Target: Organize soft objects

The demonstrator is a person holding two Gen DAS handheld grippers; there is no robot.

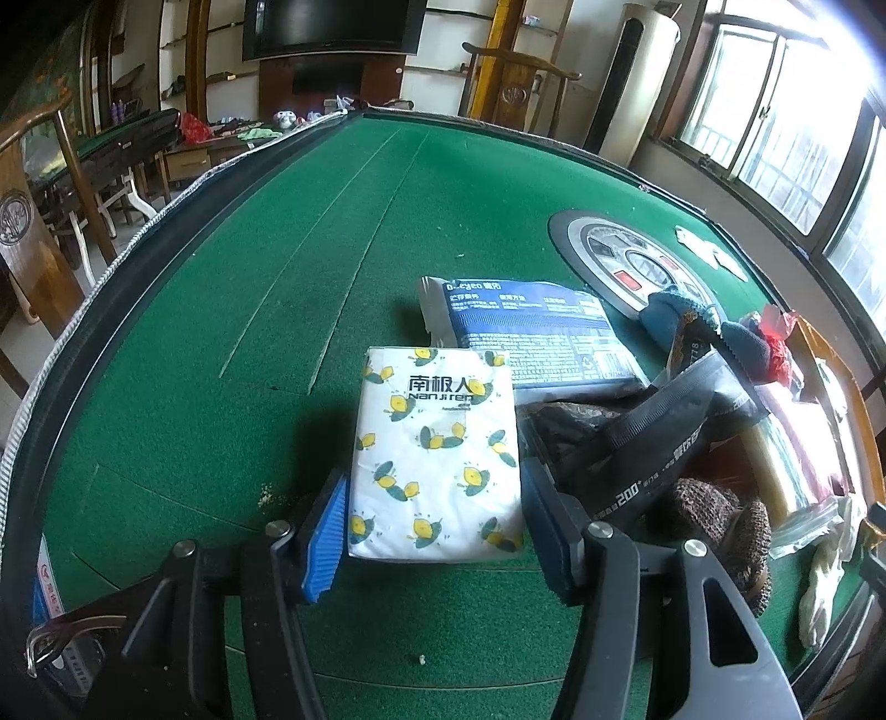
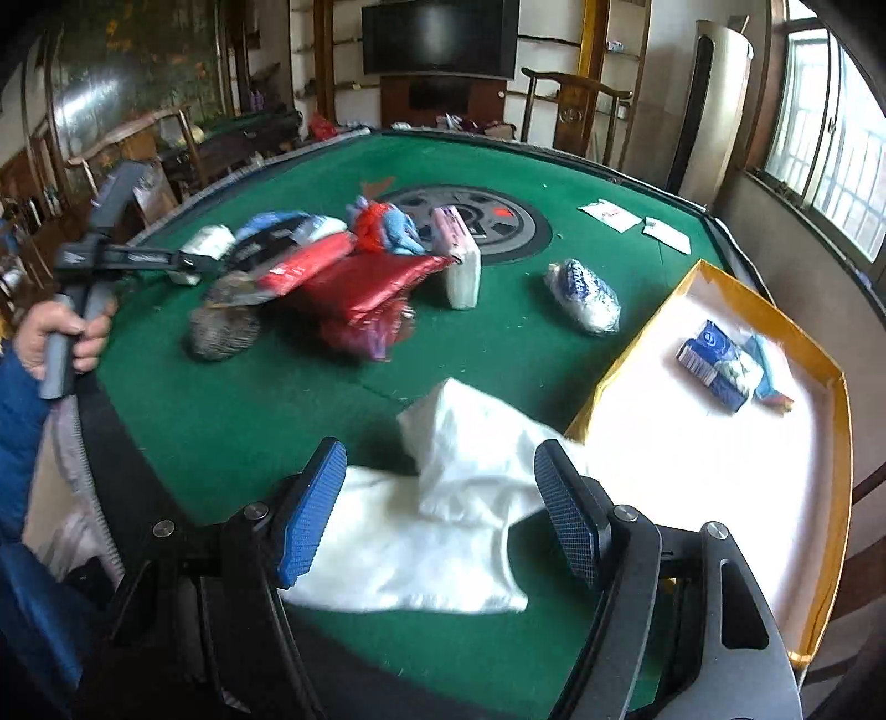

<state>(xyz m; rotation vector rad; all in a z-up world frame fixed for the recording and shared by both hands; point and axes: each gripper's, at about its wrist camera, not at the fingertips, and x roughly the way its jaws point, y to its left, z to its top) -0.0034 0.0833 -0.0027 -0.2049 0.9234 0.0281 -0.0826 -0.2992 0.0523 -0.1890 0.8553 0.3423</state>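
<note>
Left gripper [image 1: 434, 531], spread, is releasing the white bee-printed tissue pack [image 1: 437, 454] mid-table. Right gripper [image 2: 440, 512], spread, is straddling the white cloth [image 2: 443, 498] at the near edge; next, pinch and box it.

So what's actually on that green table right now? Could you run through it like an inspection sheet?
Surface: green felt table with a round control panel at its centre.
Job's things: bee-print tissue pack between the left gripper's fingers; white cloth under the right gripper; orange box holding a blue packet.
Clutter: heap of packets, knitted brown item, blue-white pack.
Grippers: left gripper jaws opening around the pack; right gripper open.
Cables: nothing seen.
Surroundings: television, wooden chairs, windows.
</note>
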